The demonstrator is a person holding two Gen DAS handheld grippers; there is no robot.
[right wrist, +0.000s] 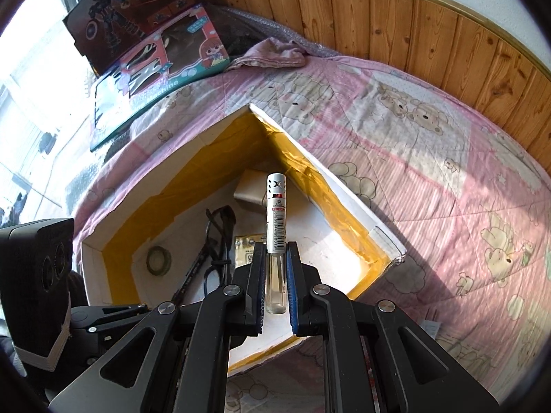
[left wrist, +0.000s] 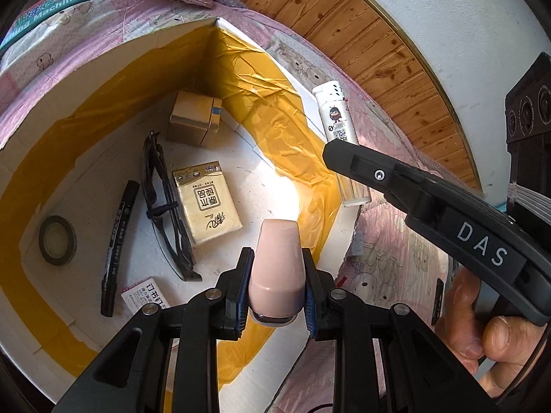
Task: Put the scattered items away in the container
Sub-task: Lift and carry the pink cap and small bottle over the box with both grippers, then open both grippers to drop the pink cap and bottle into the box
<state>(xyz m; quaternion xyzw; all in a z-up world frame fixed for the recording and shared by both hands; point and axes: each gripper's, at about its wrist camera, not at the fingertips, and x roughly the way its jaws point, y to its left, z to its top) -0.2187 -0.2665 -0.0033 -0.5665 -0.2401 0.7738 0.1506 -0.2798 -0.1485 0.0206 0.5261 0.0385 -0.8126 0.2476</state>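
Left wrist view: left tool (left wrist: pixel 277 289) clamps a pink bottle cap (left wrist: pixel 277 268), long axis pointing forward, above the near edge of the box (left wrist: pixel 103 65). Right tool (right wrist: pixel 275 275) grips a lighter (right wrist: pixel 275 220) upright, over the box's near corner; both drops lie straight below

Sunlit pink quilt (right wrist: pixel 430 179), wood panelling (right wrist: pixel 413 27)

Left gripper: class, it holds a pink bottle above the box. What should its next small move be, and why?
Probably lower a little and open. The left gripper is shut on the pink bottle, which hangs over the box beside the tissue pack, with bare white floor beneath it.
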